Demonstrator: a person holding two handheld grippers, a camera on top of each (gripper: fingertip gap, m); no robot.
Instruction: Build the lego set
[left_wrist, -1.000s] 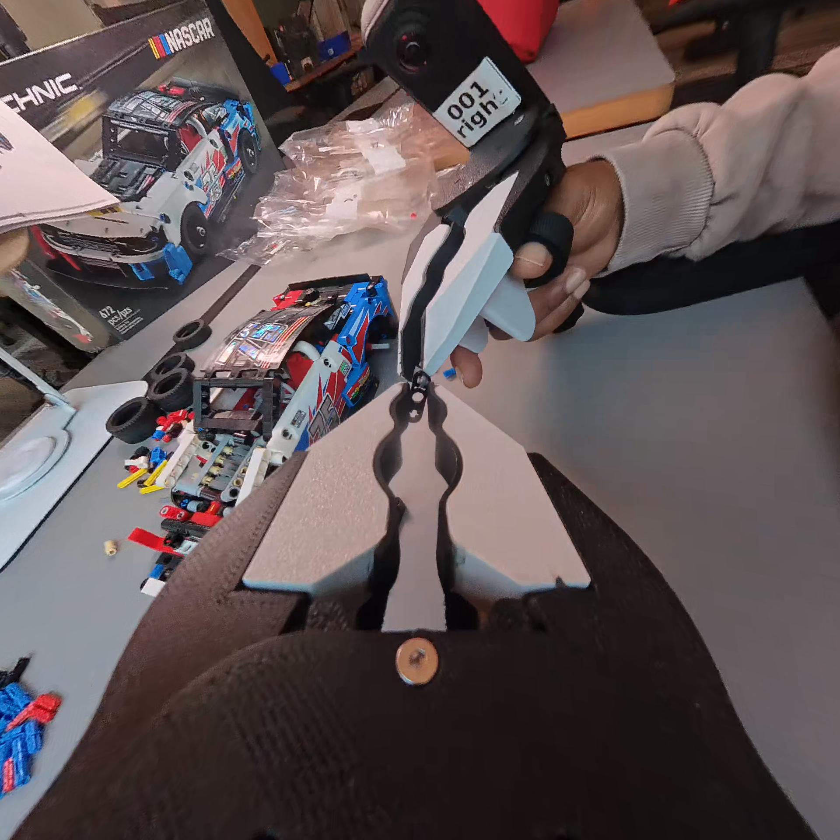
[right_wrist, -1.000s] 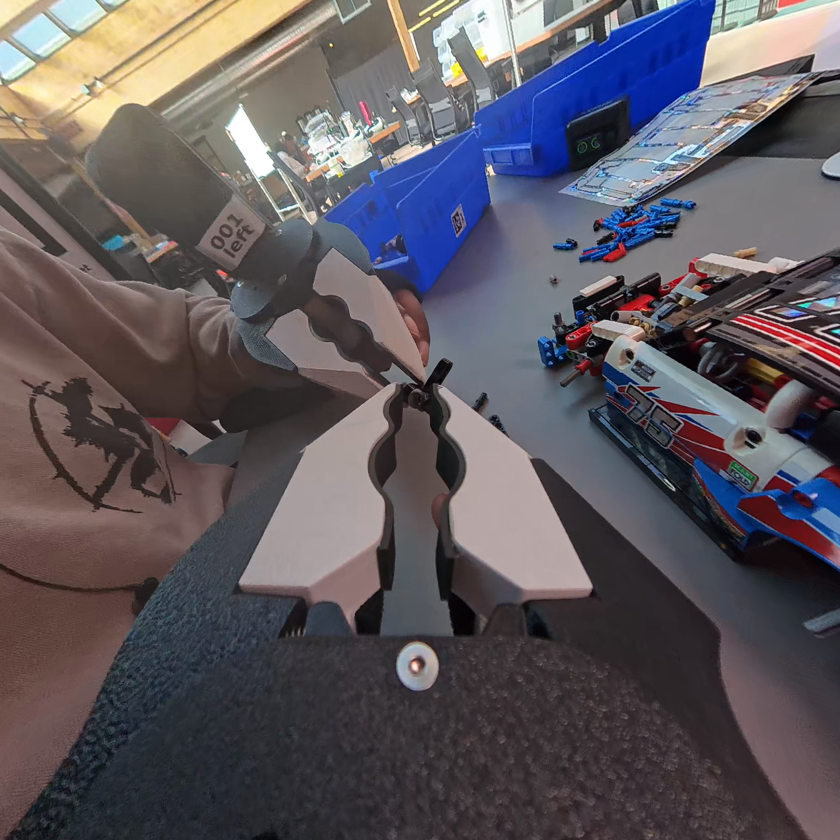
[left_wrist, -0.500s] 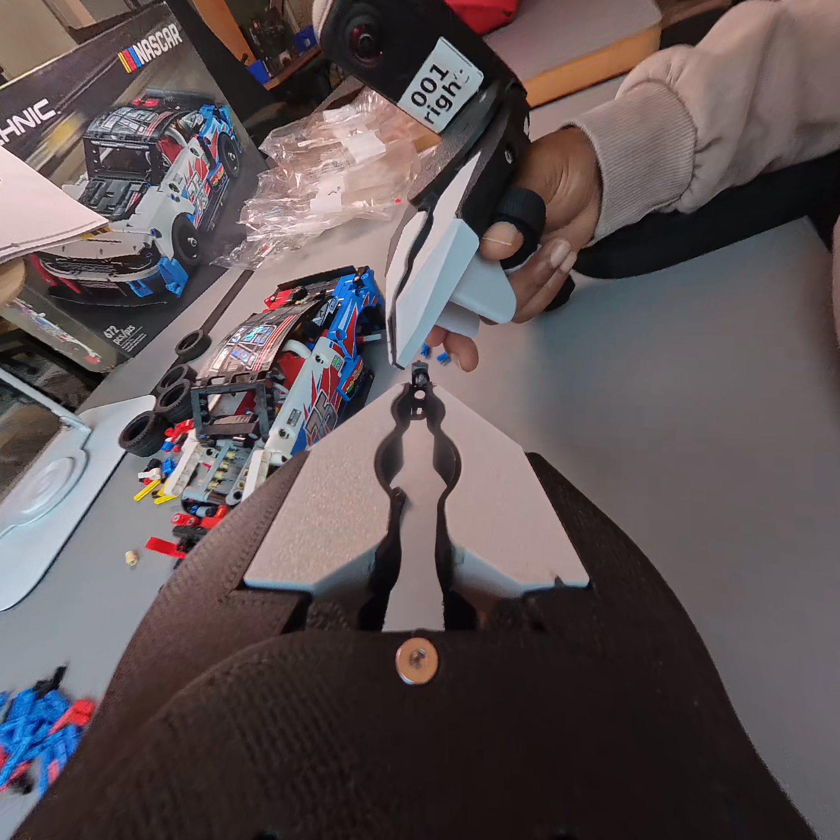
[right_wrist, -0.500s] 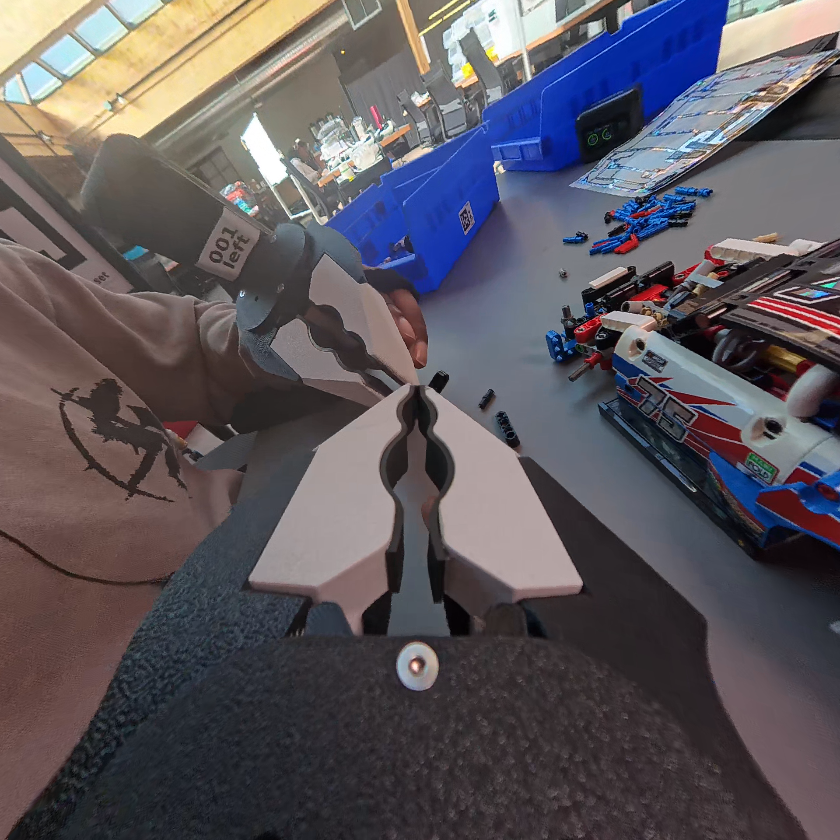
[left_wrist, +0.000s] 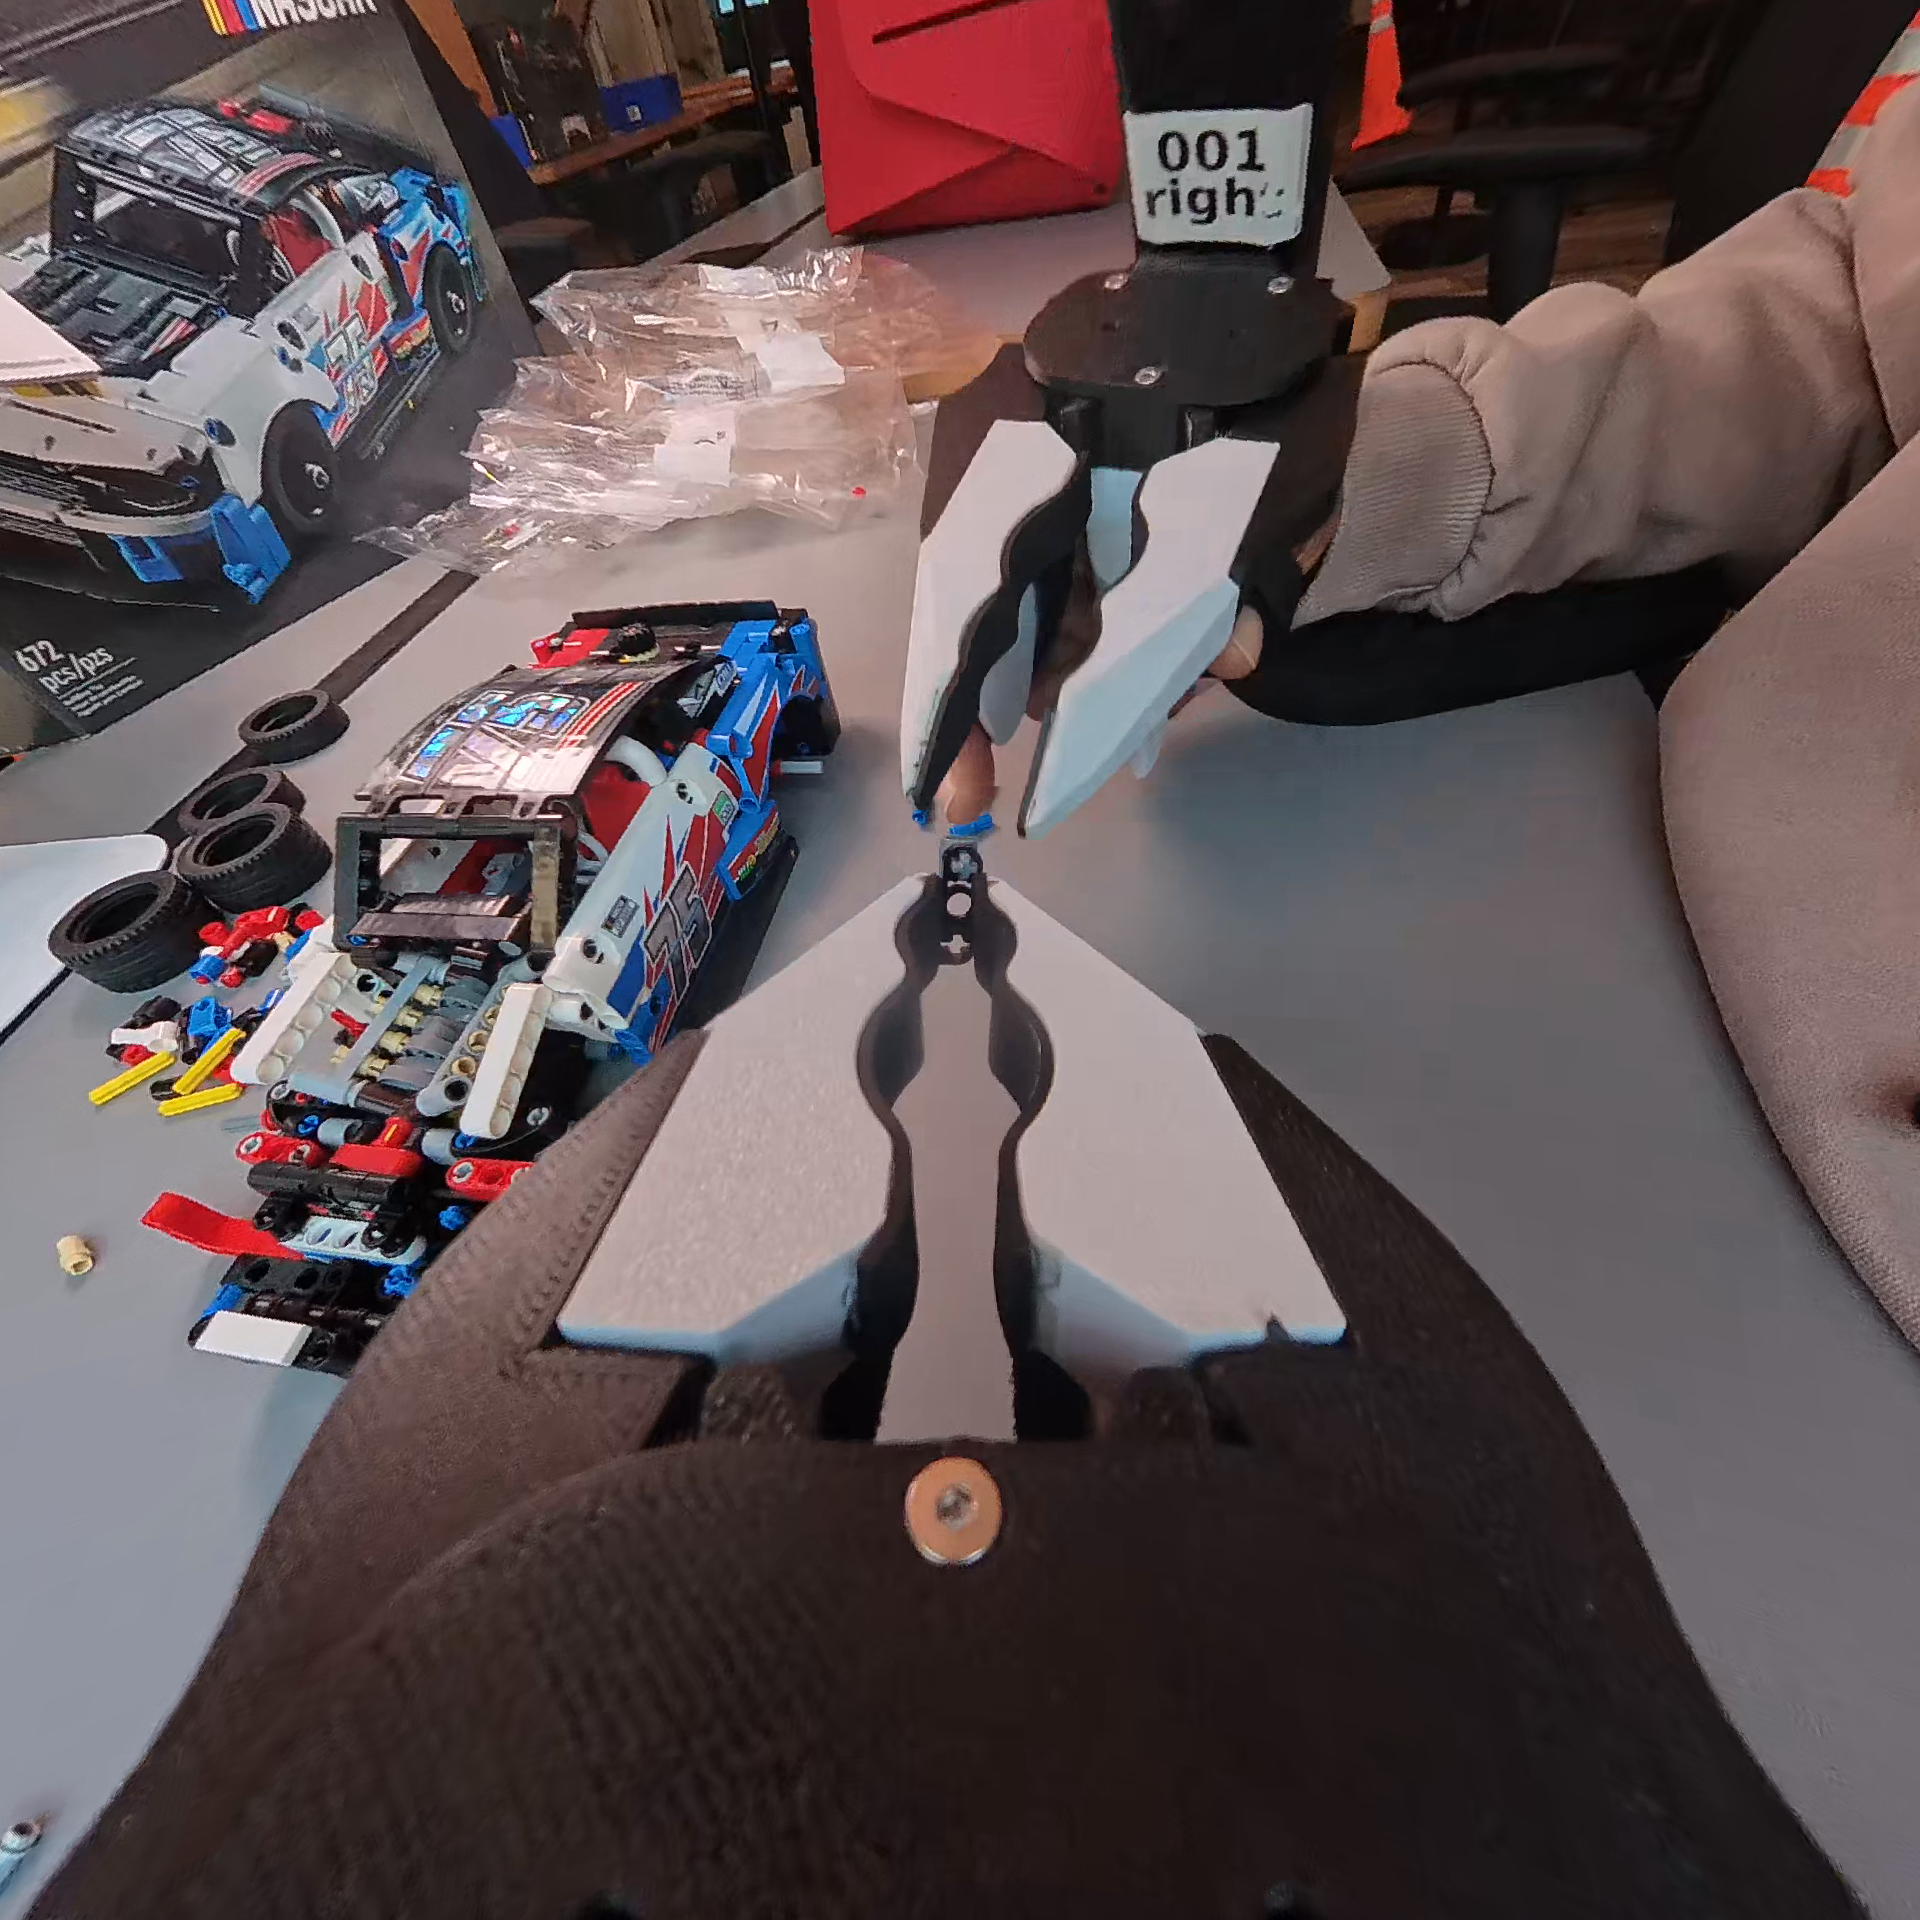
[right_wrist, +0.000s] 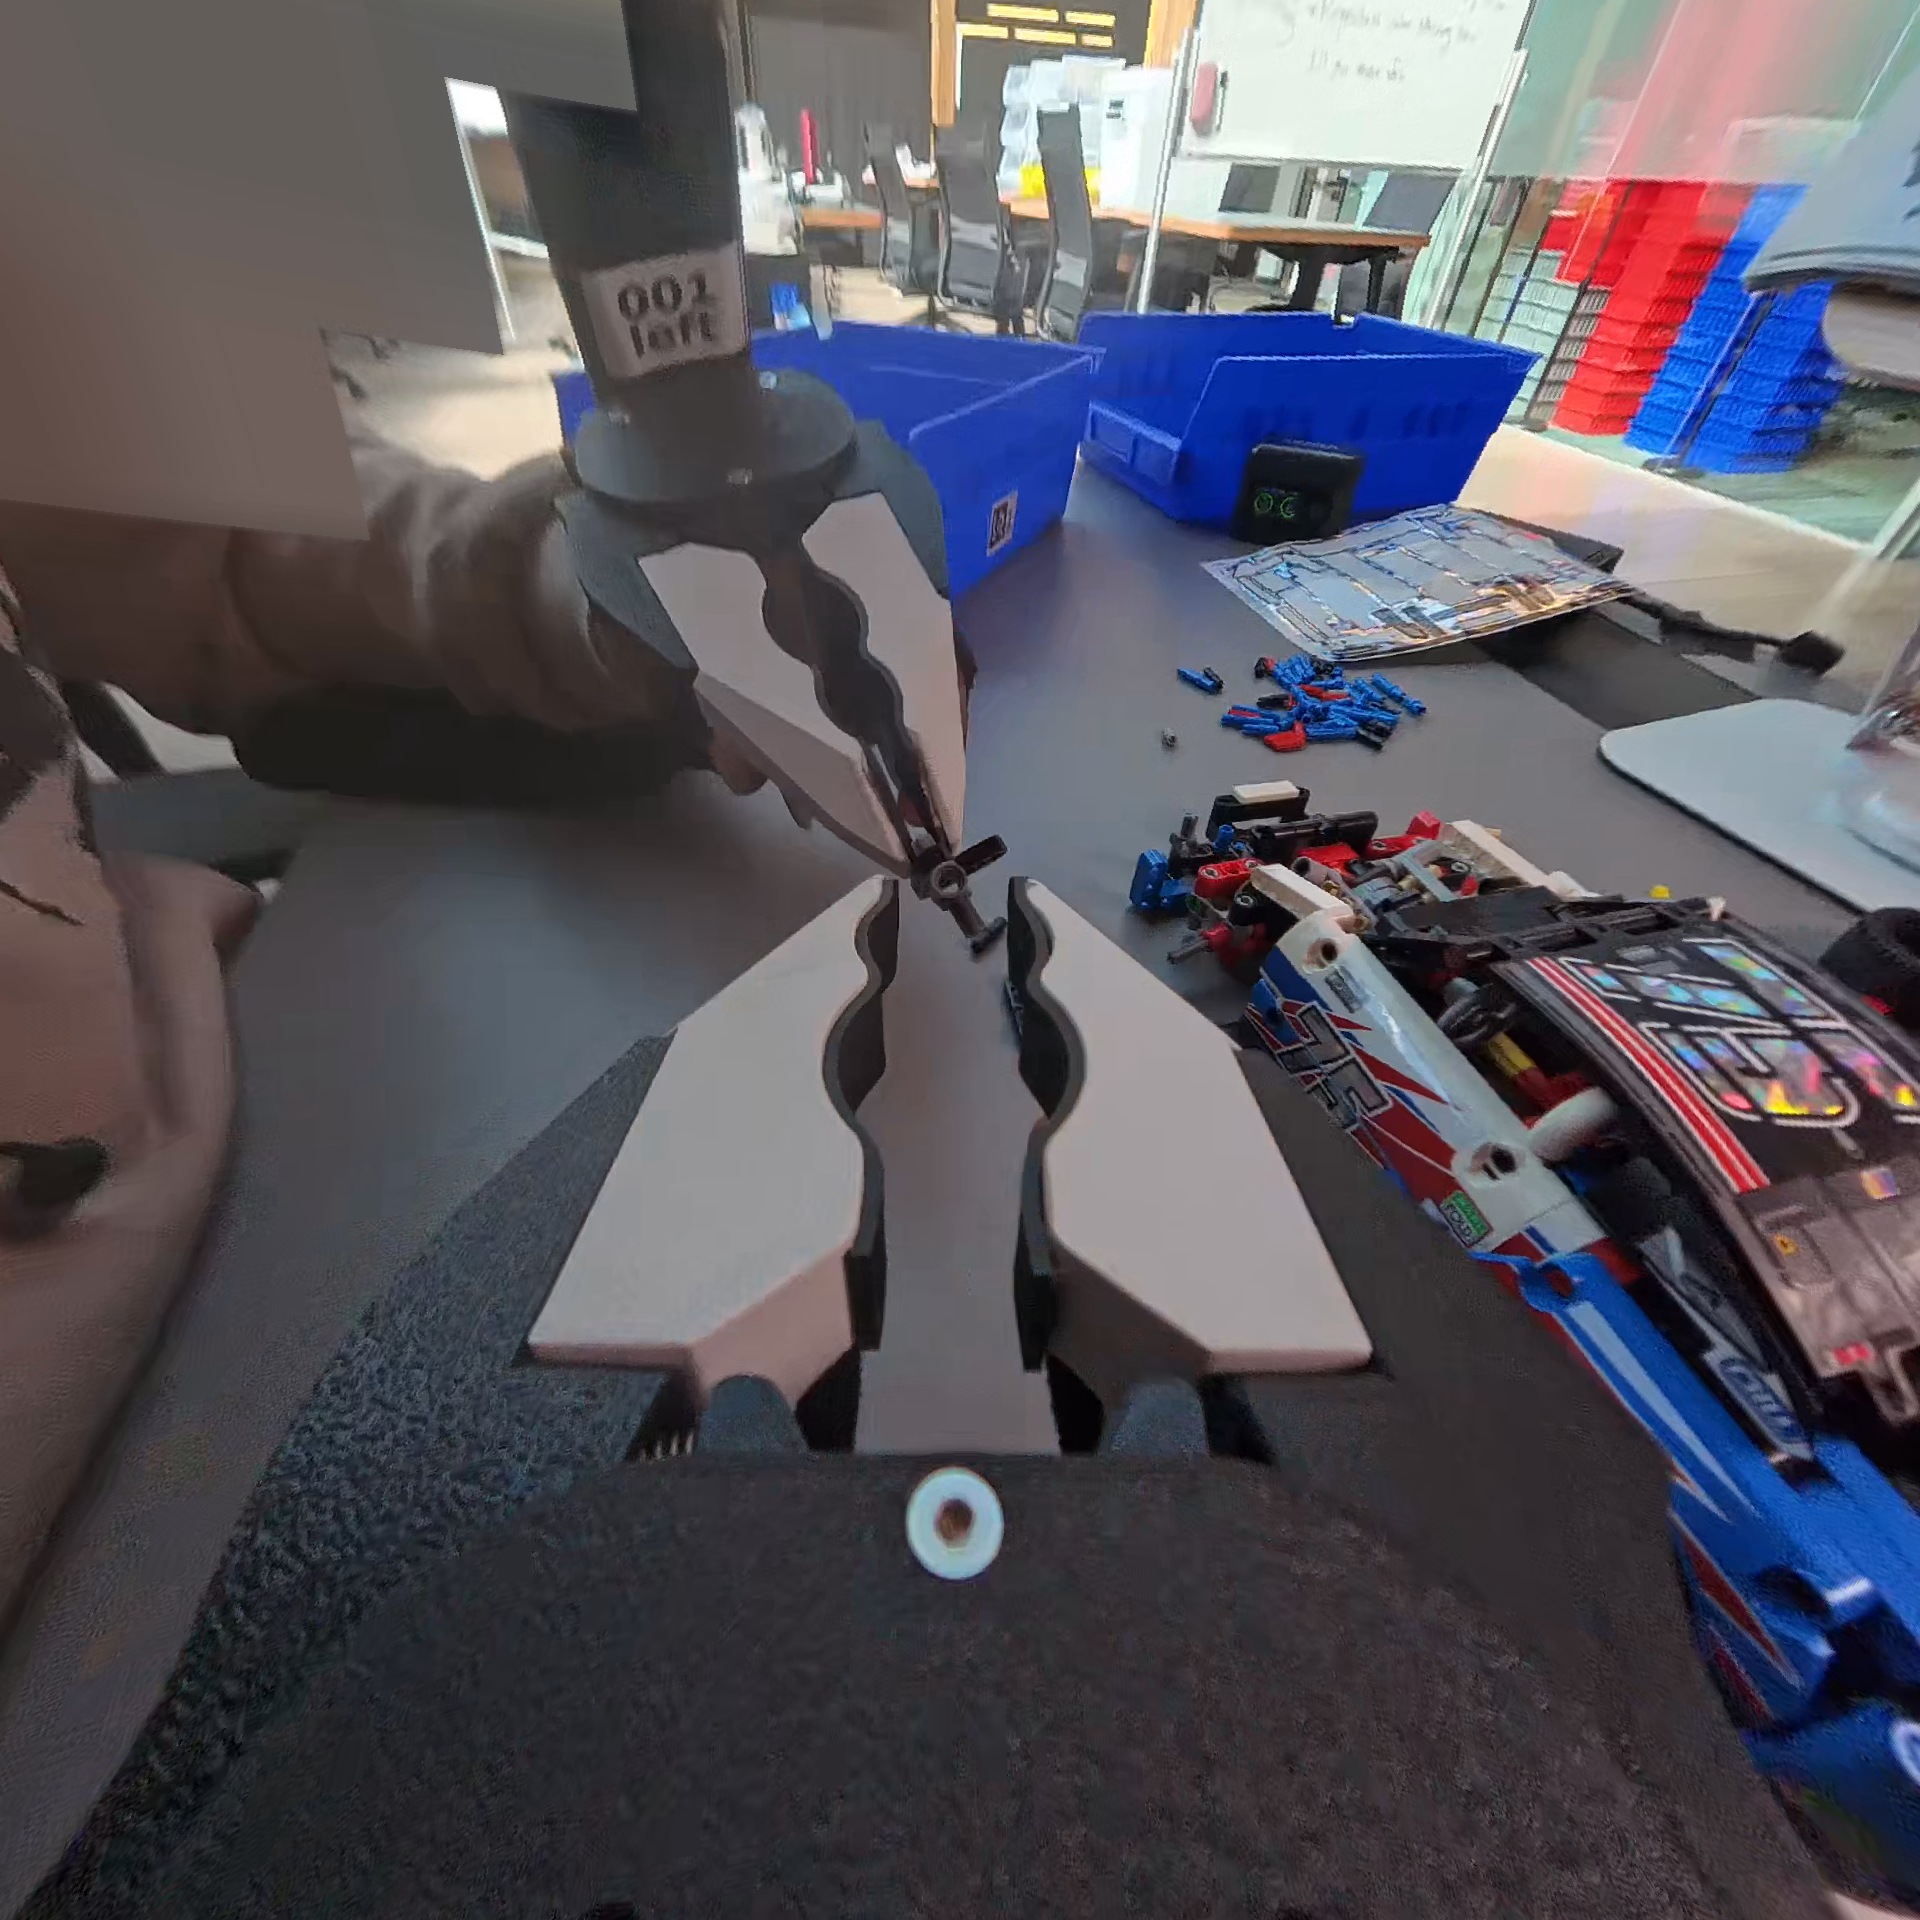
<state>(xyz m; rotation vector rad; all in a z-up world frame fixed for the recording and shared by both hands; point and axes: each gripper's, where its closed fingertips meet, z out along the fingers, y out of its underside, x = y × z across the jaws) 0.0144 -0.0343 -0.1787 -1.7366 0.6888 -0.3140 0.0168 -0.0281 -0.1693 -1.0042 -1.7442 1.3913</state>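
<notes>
Tiny black connector, two grippers, zero room for error

The left gripper (left_wrist: 958, 902) is clamped on a small black connector piece (right_wrist: 951, 878), held above the table's near edge, beside the half-built car (left_wrist: 540, 894). The right gripper (right_wrist: 954, 896) has its jaws apart, just facing it. I'd line up squarely, then close gently on the free end so it doesn't twist out.
</notes>
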